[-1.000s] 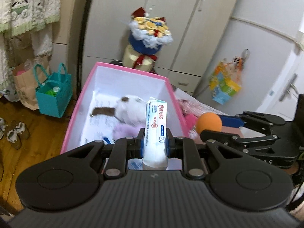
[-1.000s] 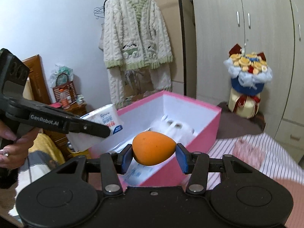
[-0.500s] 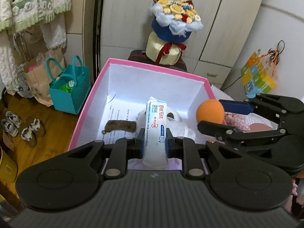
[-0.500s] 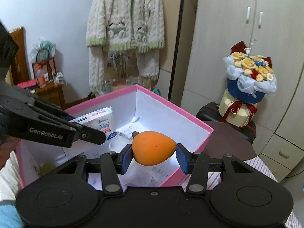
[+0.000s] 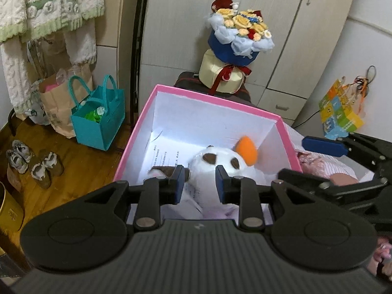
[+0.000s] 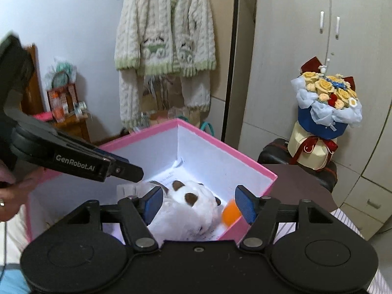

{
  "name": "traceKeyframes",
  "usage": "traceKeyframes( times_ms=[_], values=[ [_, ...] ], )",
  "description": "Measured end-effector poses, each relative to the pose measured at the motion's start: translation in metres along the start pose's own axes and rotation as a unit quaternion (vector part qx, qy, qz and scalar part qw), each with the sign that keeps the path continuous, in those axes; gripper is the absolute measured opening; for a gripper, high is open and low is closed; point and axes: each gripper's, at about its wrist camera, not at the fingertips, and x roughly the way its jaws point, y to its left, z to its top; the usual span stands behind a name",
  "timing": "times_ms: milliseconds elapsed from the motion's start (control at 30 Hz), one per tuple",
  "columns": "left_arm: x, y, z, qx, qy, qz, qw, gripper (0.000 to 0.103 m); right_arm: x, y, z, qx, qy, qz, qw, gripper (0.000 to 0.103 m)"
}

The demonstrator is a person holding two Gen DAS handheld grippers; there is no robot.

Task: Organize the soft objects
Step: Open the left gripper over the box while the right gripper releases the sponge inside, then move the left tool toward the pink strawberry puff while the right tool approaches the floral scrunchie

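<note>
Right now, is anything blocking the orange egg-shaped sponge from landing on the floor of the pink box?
Nothing visible does. The orange egg-shaped sponge is already inside the pink cardboard box, beside the white plush toy, clear of the open right tongs.

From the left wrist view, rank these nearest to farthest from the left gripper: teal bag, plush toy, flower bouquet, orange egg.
1. plush toy, just beyond the left gripper
2. orange egg, in the box, right
3. teal bag, on the floor, left
4. flower bouquet, behind the box
</note>
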Motion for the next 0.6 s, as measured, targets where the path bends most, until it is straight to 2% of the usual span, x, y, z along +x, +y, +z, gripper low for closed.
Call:
traceKeyframes(
  times_ms=[267,400,600],
  values=[
    [-0.054,0.002,-0.012,0.031,-0.022,-0.031,0.9988,0.031,-0.06,-0.019,-0.015,0.077,-0.028,0.028,0.996,0.07],
    [-0.082,-0.008,-0.021,0.06,-0.035,-0.045,0.9965,0.033,-0.087,-0.028,-0.026,0.109,-0.027,0.022,0.993,0.07],
    [-0.113,-0.027,-0.038,0.092,-0.029,-0.092,0.9911,0.039,-0.128,-0.032,-0.041,0.129,-0.031,0.001,0.991,0.07]
  ],
)
